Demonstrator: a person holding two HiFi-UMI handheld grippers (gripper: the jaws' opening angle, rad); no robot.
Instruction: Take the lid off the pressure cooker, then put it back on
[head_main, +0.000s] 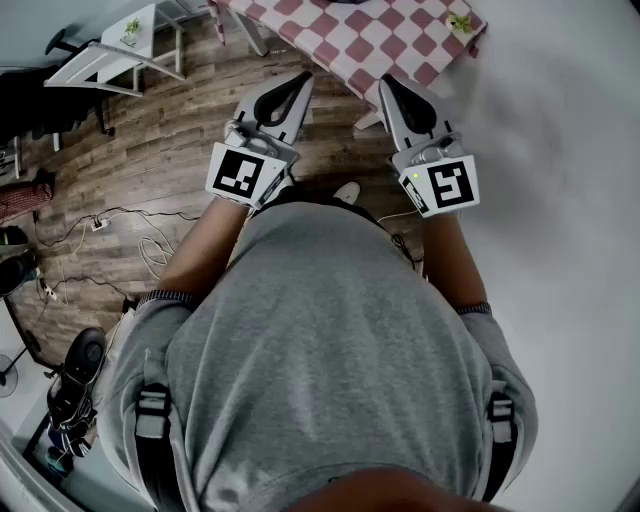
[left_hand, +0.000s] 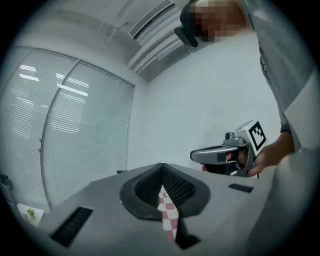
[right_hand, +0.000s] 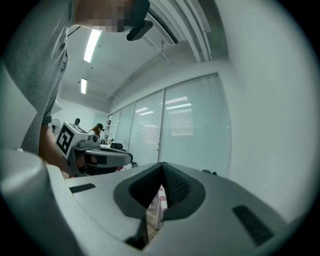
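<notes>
No pressure cooker and no lid are seen in any view, so where they stand cannot be told. Only the near edge of a table (head_main: 300, 25) with a red-and-white checked cloth (head_main: 350, 45) is caught at the far side of the head view, above wood floor (head_main: 150, 150). Nothing cooker-like shows on that visible part.

Handling is judged from the task alone. The lid is expected to be stiff, fairly heavy metal with a smooth, slippery rim. It is best taken by its handle or top knob, not by the edge, and a twist to unlock is probably needed first.

The left gripper (head_main: 303, 80) is held level in front of the person's chest, jaws pressed together with nothing between them (only checked cloth shows through the slit in its own view). The right gripper (head_main: 388, 84) is held just beside it, apart from it, likewise closed and empty. Neither touches anything.
</notes>
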